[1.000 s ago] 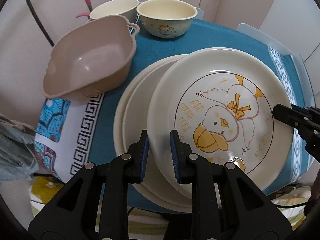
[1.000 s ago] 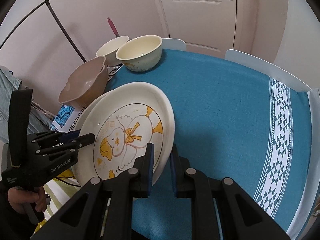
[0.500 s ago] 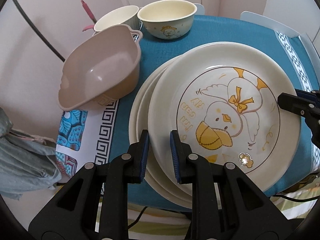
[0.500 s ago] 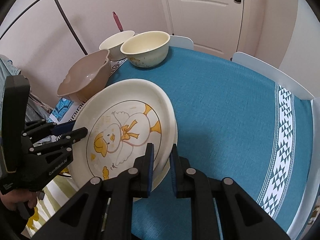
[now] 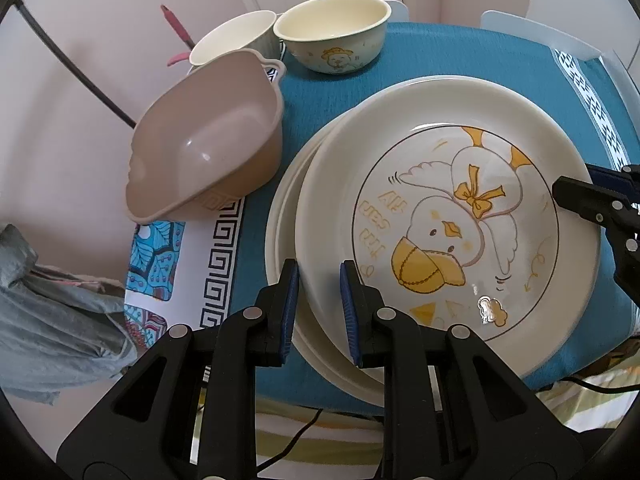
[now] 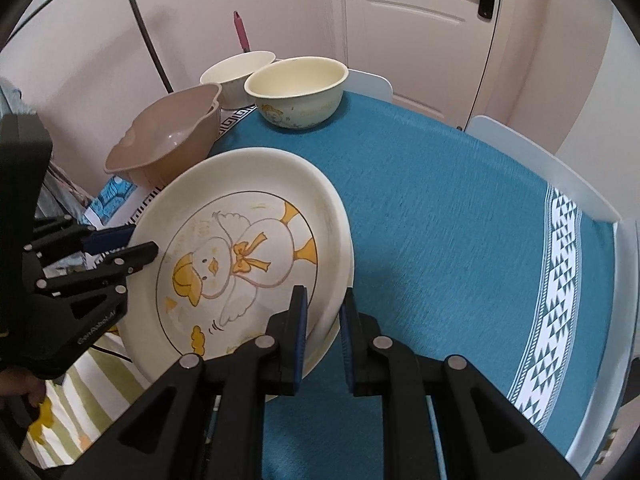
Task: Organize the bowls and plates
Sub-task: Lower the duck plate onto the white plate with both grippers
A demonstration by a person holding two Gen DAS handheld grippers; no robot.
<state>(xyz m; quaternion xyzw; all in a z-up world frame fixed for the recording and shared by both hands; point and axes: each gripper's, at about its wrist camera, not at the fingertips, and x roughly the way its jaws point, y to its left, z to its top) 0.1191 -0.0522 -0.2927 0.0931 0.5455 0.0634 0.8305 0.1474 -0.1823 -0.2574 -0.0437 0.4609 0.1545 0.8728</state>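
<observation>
A cream plate with a yellow duck drawing (image 5: 448,216) tops a stack of plates (image 5: 286,216) on the blue tablecloth; it also shows in the right wrist view (image 6: 240,248). My left gripper (image 5: 319,292) is shut on the near rim of the stack. My right gripper (image 6: 324,320) is shut on the opposite rim and shows at the right edge of the left wrist view (image 5: 592,196). The left gripper shows in the right wrist view (image 6: 120,246). The stack looks tilted and held between both grippers.
A beige plastic basin (image 5: 208,136) stands left of the plates. A cream duck bowl (image 5: 334,36) and a white bowl (image 5: 236,38) stand at the back. The blue tablecloth (image 6: 460,216) stretches to the right. White chair backs (image 6: 540,160) edge the table.
The plate stack, held by both grippers, has shifted a little toward the right and away from the basin. The top plate sits more squarely over the ones under it.
</observation>
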